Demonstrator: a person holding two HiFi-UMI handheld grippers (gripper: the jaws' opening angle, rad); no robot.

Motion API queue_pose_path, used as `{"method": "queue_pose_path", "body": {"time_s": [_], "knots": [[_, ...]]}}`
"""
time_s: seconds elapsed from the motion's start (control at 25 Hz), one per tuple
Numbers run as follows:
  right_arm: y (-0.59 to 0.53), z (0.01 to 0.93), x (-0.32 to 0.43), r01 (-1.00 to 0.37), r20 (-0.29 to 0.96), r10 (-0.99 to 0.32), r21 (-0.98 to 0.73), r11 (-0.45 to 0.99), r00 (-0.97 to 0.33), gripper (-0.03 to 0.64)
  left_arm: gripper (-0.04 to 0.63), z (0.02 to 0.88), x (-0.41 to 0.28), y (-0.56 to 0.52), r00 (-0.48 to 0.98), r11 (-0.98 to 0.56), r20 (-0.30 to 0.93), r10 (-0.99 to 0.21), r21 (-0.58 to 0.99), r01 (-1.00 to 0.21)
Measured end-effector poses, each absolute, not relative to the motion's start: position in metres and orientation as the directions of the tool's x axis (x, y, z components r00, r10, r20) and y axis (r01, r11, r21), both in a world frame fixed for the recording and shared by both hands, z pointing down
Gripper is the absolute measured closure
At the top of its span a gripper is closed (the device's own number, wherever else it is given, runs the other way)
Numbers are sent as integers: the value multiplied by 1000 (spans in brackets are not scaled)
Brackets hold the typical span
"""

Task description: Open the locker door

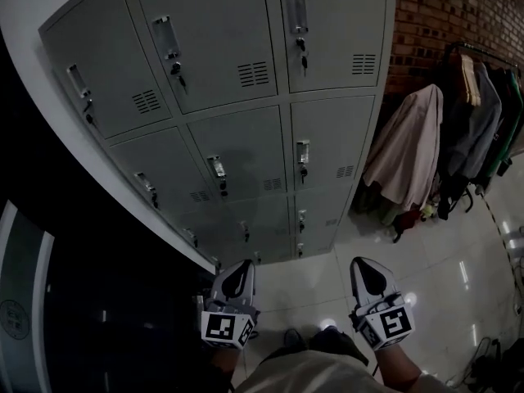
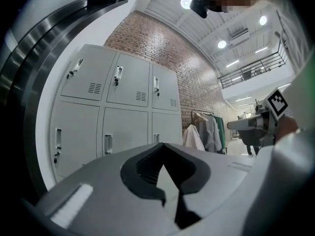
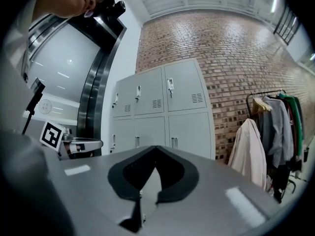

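Observation:
A bank of grey metal lockers [image 1: 237,162] stands ahead, three columns wide, with every door closed. Each door has a small latch handle [image 1: 216,167] with a key hanging below it. My left gripper [image 1: 246,264] and right gripper [image 1: 359,260] hover side by side over the tiled floor, well short of the lockers and touching nothing. Both sets of jaws are together with nothing between them. In the left gripper view the lockers [image 2: 125,127] rise beyond the shut left gripper [image 2: 162,144]. In the right gripper view the lockers [image 3: 162,117] stand behind the right gripper [image 3: 156,147].
A clothes rack [image 1: 458,129] hung with several jackets stands right of the lockers against a brick wall [image 1: 442,6]. A white wall edge [image 1: 33,72] and a dark glass panel [image 1: 49,285] border the lockers' left side. Cables [image 1: 491,359] lie on the glossy floor at lower right.

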State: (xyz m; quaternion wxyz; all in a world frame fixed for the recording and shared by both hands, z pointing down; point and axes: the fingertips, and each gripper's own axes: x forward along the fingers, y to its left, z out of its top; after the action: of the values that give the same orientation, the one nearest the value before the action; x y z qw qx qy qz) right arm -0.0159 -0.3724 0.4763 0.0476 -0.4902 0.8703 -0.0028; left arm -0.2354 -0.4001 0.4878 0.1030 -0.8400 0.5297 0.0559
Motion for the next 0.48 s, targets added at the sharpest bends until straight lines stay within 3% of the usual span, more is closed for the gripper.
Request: {"method": "queue_pose_path", "body": {"time_s": [0.12,0.28,0.48], "knots": [[-398,484,-15,-853,-59,-855,-60,519,-516,615,545,494,-232,-426,429,-417,-198,-881,-99,-903],[-436,470,-15,-844,-147,-839,-50,535,-523,613,545,482,-225,-450,419,-405,-210,-883,-106,-908],[-480,483,-25,-821,-48,-822,-32,569,-568,599,545,483,-224,-482,391,-376,-203,-898,-106,-920]]}}
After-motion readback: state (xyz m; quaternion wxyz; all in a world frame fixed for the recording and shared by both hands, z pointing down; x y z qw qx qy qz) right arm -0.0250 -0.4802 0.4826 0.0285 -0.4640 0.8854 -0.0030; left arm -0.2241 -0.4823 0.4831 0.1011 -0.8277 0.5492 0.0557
